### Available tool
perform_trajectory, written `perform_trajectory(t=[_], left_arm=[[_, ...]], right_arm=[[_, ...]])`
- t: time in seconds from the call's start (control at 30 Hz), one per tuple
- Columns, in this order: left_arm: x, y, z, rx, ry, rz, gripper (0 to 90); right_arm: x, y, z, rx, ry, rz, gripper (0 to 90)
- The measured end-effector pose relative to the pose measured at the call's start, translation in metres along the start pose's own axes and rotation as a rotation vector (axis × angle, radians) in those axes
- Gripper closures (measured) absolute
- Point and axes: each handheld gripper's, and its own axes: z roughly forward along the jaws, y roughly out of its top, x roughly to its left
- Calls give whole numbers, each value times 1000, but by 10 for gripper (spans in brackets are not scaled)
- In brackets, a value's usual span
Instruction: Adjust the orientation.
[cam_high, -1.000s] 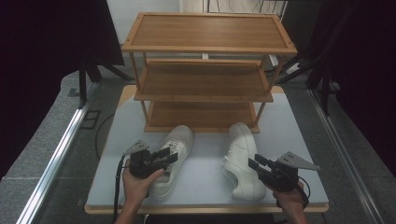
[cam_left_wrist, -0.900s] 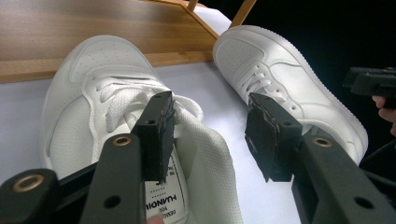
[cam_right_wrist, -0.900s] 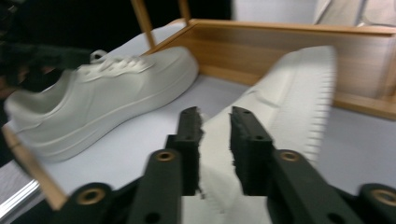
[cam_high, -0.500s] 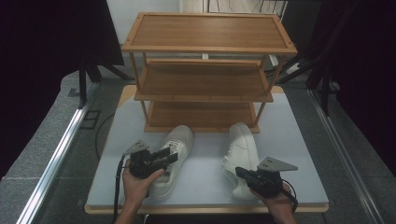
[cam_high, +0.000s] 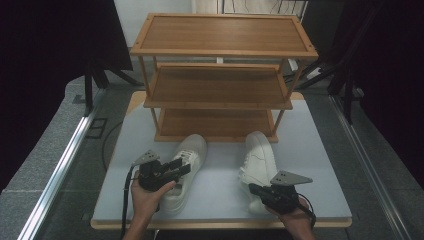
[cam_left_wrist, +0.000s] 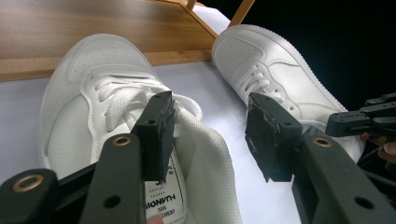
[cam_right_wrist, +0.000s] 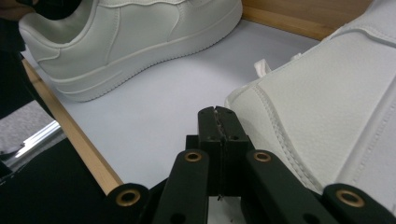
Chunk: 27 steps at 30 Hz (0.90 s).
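L gripper (cam_high: 172, 170) jaws spread wide over the left shoe (cam_high: 182, 172) on the table (cam_high: 220, 195) w/o pinching it, R gripper (cam_high: 256, 190), jaws just closed together on nothing, sits beside the right shoe (cam_high: 257, 162), both shoes in front of the rack (cam_high: 220, 85).

High overview; two close, low shoe-level (cam_high: 186, 170) views.

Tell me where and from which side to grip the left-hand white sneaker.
Probably grip the left sneaker by its padded tongue and collar rim, coming from above at the heel end. The toe points at the wooden shoe rack, so the opening faces the person, and the left gripper already stands open astride that rim.
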Motion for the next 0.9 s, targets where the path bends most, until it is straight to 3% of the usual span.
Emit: perform_trajectory(t=[0.3,0.57,0.83,0.87,0.9], left_arm=[[0,-1,0,-4,-1,-2,511],[0,0,0,1,1,-4,515],[1,0,0,3,-10,-10,516],[1,0,0,4,-10,-10,516],[1,0,0,4,-10,-11,517]], right_arm=[[-12,0,-15,-31,20,38,898],[-18,-1,-30,-63,-14,42,899],[-36,-6,-54,-116,-85,83,900],[-39,-8,-56,-108,-106,88,899],[-43,-11,-55,-65,-147,78,900]])
